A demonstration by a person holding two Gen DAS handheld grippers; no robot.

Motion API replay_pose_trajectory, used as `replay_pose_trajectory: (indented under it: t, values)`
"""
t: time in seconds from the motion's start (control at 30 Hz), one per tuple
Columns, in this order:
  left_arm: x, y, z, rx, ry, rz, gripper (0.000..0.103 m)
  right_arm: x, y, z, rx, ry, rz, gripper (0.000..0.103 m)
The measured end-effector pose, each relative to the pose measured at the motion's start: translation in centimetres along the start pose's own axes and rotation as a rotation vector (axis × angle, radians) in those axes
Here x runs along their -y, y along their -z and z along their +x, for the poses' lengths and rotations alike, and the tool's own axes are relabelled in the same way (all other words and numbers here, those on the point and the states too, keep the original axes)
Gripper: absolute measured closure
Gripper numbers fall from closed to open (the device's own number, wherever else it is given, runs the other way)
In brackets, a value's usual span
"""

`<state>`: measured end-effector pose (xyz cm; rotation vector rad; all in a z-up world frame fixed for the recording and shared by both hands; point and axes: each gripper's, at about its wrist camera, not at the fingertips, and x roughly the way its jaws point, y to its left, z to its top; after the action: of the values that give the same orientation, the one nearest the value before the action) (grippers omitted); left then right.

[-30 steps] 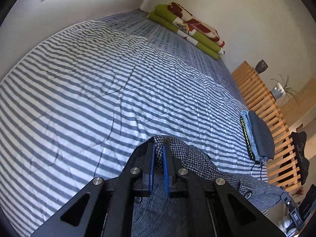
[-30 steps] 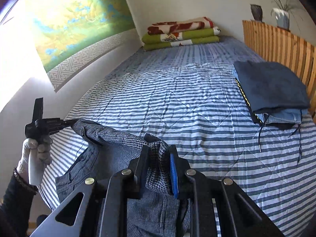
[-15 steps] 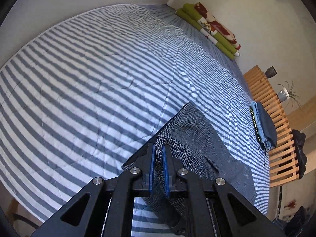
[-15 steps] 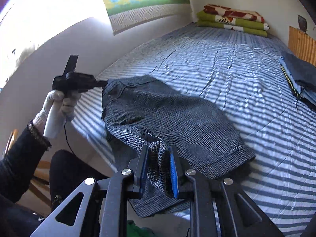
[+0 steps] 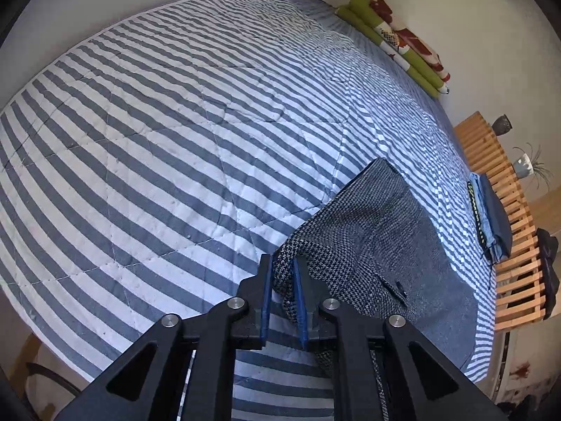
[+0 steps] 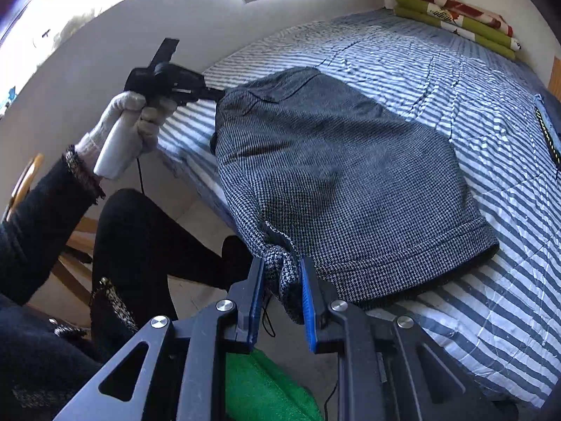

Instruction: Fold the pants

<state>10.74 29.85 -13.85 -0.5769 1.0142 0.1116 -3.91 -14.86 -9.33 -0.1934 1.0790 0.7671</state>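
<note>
Pants [image 6: 336, 175] spread on near edge of bed [image 6: 455, 80], houndstooth grey, near part hanging off bed edge toward person. Long axis runs between two grippers, roughly along near bed edge. Left gripper [image 5: 282, 280] pinched tight on bunched corner at one end; right gripper [image 6: 280, 282] narrowly closed on bunched fabric at other end. Both hold an end; neither nearer. Fold judged to go away from grippers, toward far side of bed. Folded clothes stack [image 5: 491, 214] far right, well apart.

striped bedspread [image 5: 175, 133], folded blankets [image 5: 403, 42] by the wall, folded clothes [image 5: 491, 217], potted plant [image 5: 524, 165].
</note>
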Motion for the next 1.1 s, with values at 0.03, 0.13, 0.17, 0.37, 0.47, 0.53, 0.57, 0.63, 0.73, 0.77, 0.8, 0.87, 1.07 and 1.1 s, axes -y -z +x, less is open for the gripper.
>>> replay_pose_trajectory:
  t: [0.03,0.13,0.17,0.37,0.47,0.53,0.57,0.63,0.73,0.77,0.8,0.87,1.07,1.1]
  values:
    - [-0.1,0.0,-0.1,0.003,-0.033,0.001,0.084,0.0,0.2,0.8,-0.045,-0.031,-0.011,0.085]
    - [-0.5,-0.3,-1.4,0.04,-0.062,0.0,0.084,0.1,0.4,1.3,-0.107,-0.081,-0.022,0.081]
    - [-0.3,-0.5,-2.1,0.058,-0.064,0.005,0.084,0.3,0.2,1.0,-0.107,-0.095,-0.015,0.081]
    - [6.2,-1.0,-3.1,0.09,-0.003,0.154,0.084,3.9,-2.1,-2.6,0.026,-0.143,0.096,0.079]
    - [10.9,-0.5,-1.0,0.041,0.057,0.253,0.084,6.5,-3.7,-3.6,0.093,-0.09,0.158,0.078]
    - [13.5,0.2,1.0,0.001,0.09,0.3,0.084,7.9,-4.8,-3.4,0.131,-0.009,0.182,0.078]
    - [14.7,0.5,2.0,-0.021,0.11,0.318,0.084,9.1,-5.3,-2.9,0.142,0.038,0.199,0.078]
    - [16.7,1.4,4.0,-0.057,0.131,0.357,0.084,11.0,-6.2,-1.6,0.145,0.101,0.231,0.078]
    - [18.7,3.0,6.7,-0.118,0.141,0.398,0.084,14.0,-6.7,0.9,0.092,0.121,0.279,0.078]
    - [19.0,3.4,7.4,-0.119,0.107,0.421,0.084,14.9,-6.7,1.8,0.069,0.136,0.297,0.078]
    - [19.0,3.7,8.0,-0.106,0.056,0.452,0.084,15.4,-6.6,2.4,0.054,0.149,0.312,0.078]
    - [18.4,3.7,9.2,-0.095,-0.041,0.476,0.084,16.9,-5.8,3.3,0.007,0.175,0.334,0.078]
    - [14.4,2.2,5.1,0.006,-0.029,0.331,0.085,17.7,-5.0,3.8,-0.05,0.22,0.288,0.081]
    - [13.9,2.2,3.9,0.021,-0.018,0.311,0.084,17.3,-5.2,3.2,-0.044,0.214,0.269,0.079]
